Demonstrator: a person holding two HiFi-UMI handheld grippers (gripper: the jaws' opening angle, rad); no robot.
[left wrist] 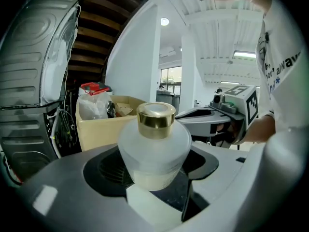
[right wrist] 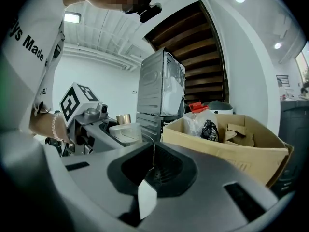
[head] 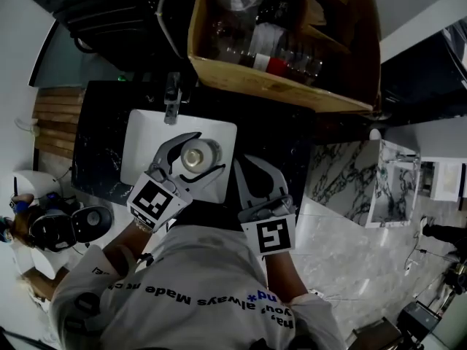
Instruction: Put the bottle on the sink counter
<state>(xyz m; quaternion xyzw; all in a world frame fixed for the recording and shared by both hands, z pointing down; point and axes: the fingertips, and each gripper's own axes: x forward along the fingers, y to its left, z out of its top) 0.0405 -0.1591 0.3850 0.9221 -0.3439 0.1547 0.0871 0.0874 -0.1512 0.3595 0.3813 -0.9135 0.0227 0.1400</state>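
Left claw (head: 203, 153) clamped wide on bottle (left wrist: 154, 146); sink (head: 142, 133) beneath. Best shift sideways to counter (head: 102, 159), lower upright. Right claw (right wrist: 153, 161) closed, empty.

You've got a frosted, matt-looking bottle (left wrist: 154, 151) there, its cap (left wrist: 155, 119) shiny gold metal. Your left gripper (left wrist: 154, 170) is smooth, matt grey plastic. Far behind sits a dull brown cardboard box (left wrist: 99, 129). The counter (head: 102, 152) looks like polished, dark veined stone.

Shirt (head: 191, 298), head view 6 o'clock: white print "always Made", upside down; rest of line illegible. No other readable text.
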